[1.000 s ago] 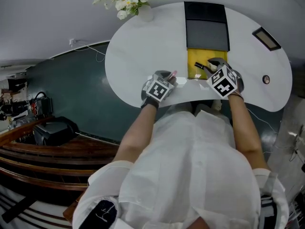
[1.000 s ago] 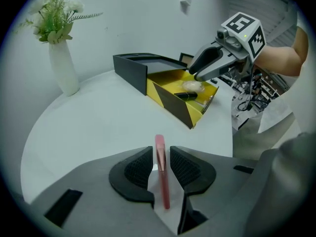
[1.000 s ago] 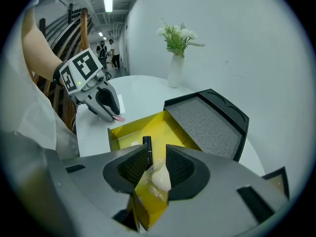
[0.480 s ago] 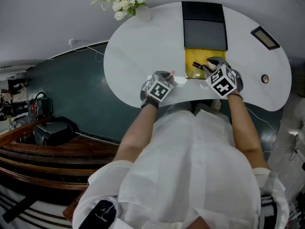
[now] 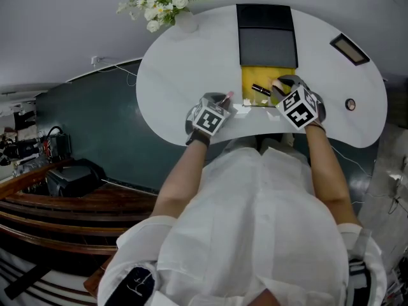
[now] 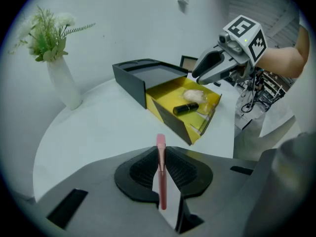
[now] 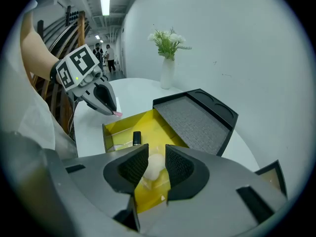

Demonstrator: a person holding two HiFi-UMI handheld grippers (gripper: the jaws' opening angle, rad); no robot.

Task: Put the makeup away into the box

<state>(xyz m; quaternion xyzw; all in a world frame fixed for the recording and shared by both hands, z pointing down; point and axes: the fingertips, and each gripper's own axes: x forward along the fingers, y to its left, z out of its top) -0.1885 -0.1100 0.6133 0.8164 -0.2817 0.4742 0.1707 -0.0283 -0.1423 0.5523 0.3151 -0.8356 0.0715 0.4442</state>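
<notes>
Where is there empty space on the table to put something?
The big white stretch of table between the vase and the yellow box is bare. So is the strip right of the box, before the small round thing. Inside the box it is crowded: a lipstick, a pale puff, and the right gripper above.

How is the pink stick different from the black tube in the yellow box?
The pink stick is pink and thin; the black tube is black and looks fatter. The pink stick is pinched in the left hand-held gripper, outside the box; the black tube lies on its side inside the yellow box, with nothing holding it. Both are small, stick-shaped makeup things.
</notes>
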